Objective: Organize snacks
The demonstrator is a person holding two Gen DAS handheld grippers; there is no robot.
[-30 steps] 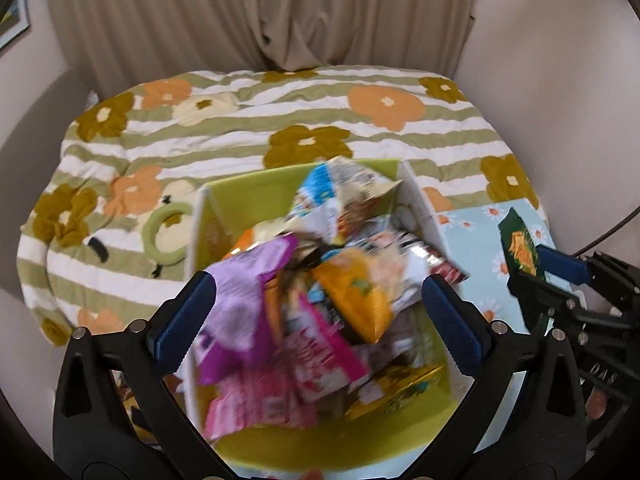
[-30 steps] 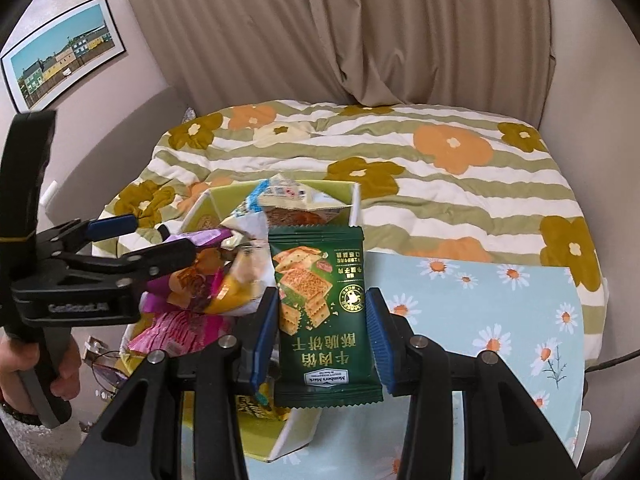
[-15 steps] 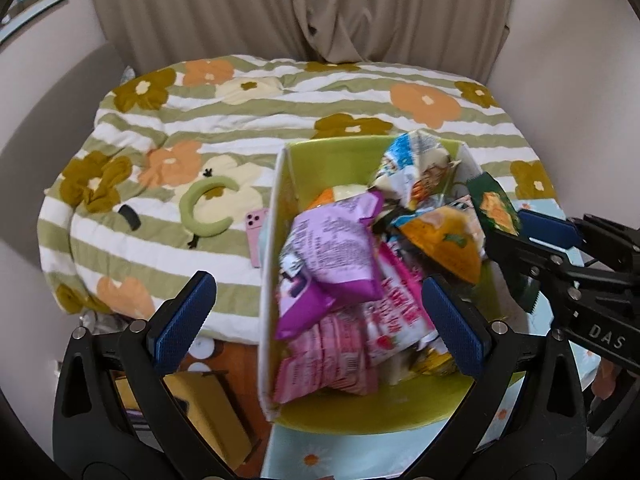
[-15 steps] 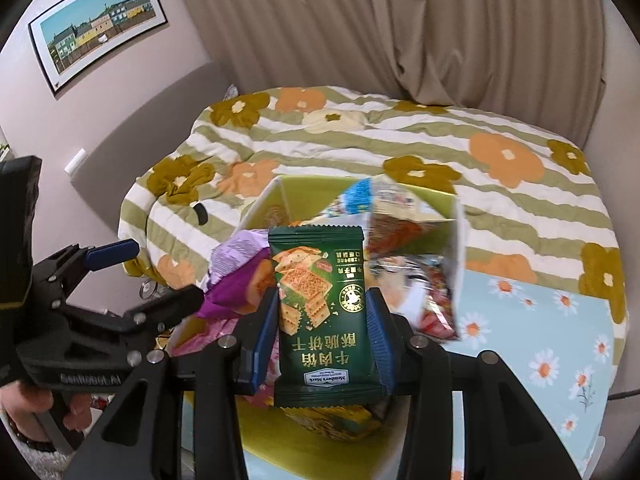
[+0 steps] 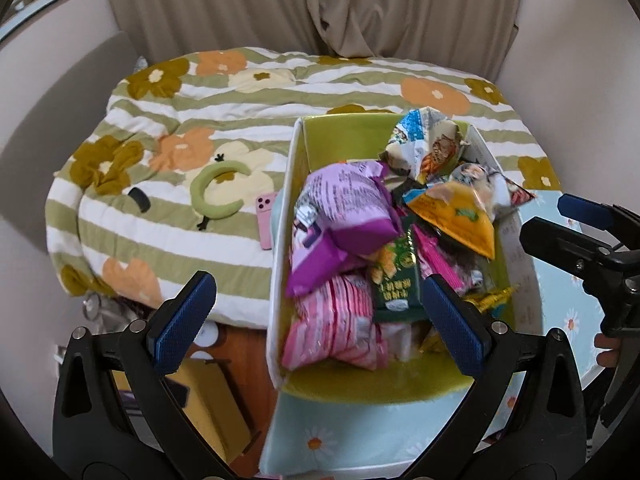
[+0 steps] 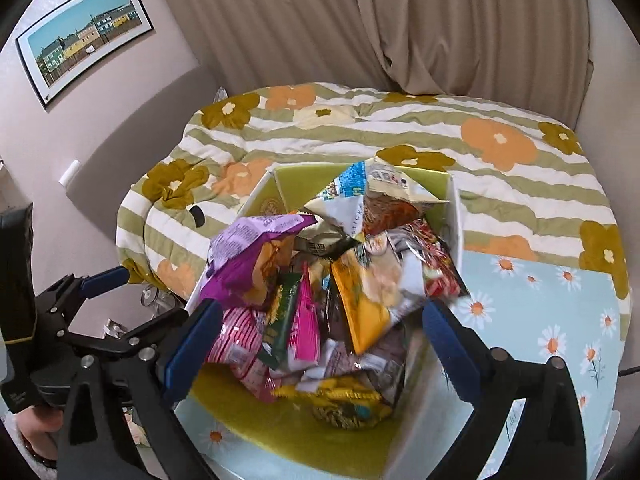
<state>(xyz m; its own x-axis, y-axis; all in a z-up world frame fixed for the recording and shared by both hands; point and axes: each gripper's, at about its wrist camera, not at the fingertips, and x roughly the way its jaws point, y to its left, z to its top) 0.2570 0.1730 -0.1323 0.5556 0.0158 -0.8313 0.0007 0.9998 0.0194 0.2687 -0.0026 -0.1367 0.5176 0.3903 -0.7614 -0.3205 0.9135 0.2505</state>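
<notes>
Lying among the other packets, the green cracker packet (image 5: pixel 396 280) was already inside the green box (image 5: pixel 340 136) on the daisy-print table (image 6: pixel 560 320). Both the right gripper (image 6: pixel 316 342) and left gripper (image 5: pixel 316 320) stood wide and empty. No loose snacks were seen outside the box, so the task seemed nearly finished.

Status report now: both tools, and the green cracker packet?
Both tools, left and right, open, empty. Green cracker packet lies in the box among snacks. Nothing blocking.

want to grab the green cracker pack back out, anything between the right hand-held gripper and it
Nothing solid. The right hand-held gripper hangs open above the box; the green cracker pack stands on edge, wedged between purple and pink bags.
</notes>
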